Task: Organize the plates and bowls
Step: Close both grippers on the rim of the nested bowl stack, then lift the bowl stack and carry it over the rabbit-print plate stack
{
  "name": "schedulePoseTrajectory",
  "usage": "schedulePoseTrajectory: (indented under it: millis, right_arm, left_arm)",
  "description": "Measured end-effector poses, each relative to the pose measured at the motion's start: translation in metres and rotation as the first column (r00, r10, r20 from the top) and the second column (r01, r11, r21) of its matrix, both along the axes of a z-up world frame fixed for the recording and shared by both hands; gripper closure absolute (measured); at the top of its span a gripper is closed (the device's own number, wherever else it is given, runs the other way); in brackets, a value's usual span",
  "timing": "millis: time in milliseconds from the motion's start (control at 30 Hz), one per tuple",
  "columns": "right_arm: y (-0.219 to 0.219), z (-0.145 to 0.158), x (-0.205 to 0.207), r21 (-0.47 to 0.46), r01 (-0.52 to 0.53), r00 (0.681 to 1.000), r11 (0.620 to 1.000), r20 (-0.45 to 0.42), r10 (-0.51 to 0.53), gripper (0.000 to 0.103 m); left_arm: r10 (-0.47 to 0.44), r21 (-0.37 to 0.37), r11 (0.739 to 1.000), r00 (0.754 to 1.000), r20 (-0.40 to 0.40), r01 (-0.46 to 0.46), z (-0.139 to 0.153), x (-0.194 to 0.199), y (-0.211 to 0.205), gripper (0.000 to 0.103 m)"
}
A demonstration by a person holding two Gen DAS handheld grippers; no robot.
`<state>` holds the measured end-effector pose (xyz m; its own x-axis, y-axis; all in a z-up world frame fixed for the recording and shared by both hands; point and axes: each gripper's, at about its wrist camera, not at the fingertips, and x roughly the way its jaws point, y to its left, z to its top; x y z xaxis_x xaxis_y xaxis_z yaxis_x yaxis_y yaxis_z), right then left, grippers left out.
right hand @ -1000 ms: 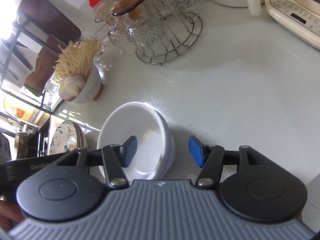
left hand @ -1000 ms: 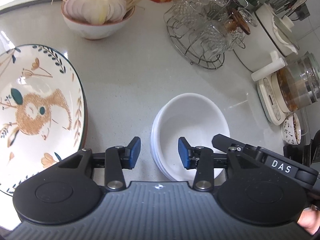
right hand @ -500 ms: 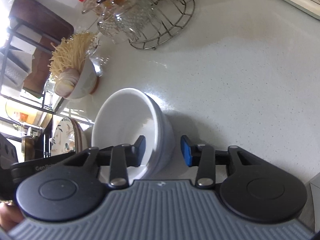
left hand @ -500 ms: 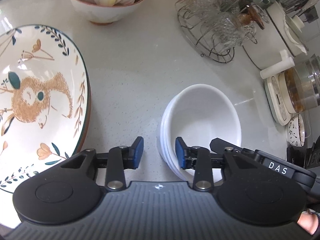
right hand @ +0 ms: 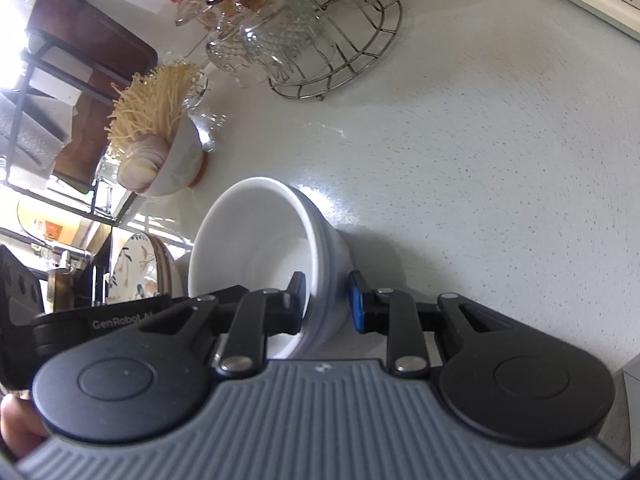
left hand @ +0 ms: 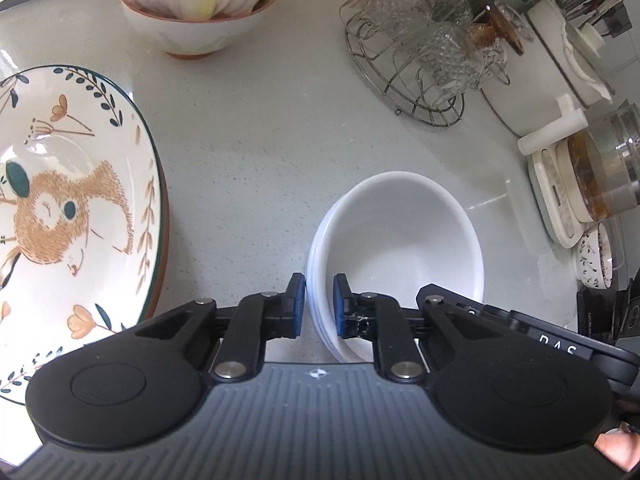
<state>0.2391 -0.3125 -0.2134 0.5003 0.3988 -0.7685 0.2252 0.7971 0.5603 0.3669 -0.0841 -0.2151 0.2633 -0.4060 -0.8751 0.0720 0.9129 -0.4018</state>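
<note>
A stack of white bowls (left hand: 404,240) stands on the grey counter; it also shows in the right wrist view (right hand: 256,236). My left gripper (left hand: 319,305) is shut on the stack's left rim, one pad inside and one outside. My right gripper (right hand: 326,300) is shut on the stack's right rim, left finger inside the bowl, blue pad against the outer wall. A painted plate (left hand: 68,200) with a brown animal design lies to the left; its edge shows in the right wrist view (right hand: 140,268).
A bowl of sliced onion and noodles (left hand: 200,12) stands at the back. A wire rack of glass cups (left hand: 428,56) is at the back right. A white pot (left hand: 560,60), a kettle base (left hand: 560,200) and a small patterned cup (left hand: 596,256) line the right side.
Both grippers have closed from open onto opposite rims of the white bowl stack. The cameras have moved in closer to the bowls.
</note>
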Motion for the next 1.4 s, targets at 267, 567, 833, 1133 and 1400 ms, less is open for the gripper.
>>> schedulePoseTrajectory:
  millis: [267, 567, 833, 1133, 1400]
  right_arm:
    - [0.008, 0.018, 0.000, -0.023, -0.039, 0.999, 0.999, 0.034, 0.040, 0.077]
    - [0.018, 0.041, 0.001, -0.023, -0.040, 0.996, 0.999, 0.074, 0.042, 0.077]
    - [0.023, 0.069, 0.003, -0.025, -0.031, 0.988, 0.999, 0.148, 0.035, 0.077]
    - [0.043, 0.092, 0.006, -0.037, -0.050, 0.979, 0.998, 0.198, 0.057, 0.077]
    - [0.078, 0.102, 0.018, -0.044, -0.110, 0.967, 0.993, 0.227, 0.117, 0.077]
  left_arm:
    - [-0.005, -0.029, 1.000, 1.000, 0.007, 0.005, 0.018, -0.005, 0.013, 0.085]
    - [0.032, -0.050, 0.998, 0.999, 0.033, -0.031, 0.048, -0.012, 0.030, 0.085]
    - [0.031, -0.076, 0.997, 0.995, 0.092, -0.024, 0.080, -0.016, 0.047, 0.085]
    - [0.075, -0.113, 0.992, 0.981, 0.179, -0.055, 0.111, -0.027, 0.074, 0.085]
    - [0.136, -0.107, 0.987, 0.969, 0.205, -0.116, 0.119, -0.035, 0.107, 0.085]
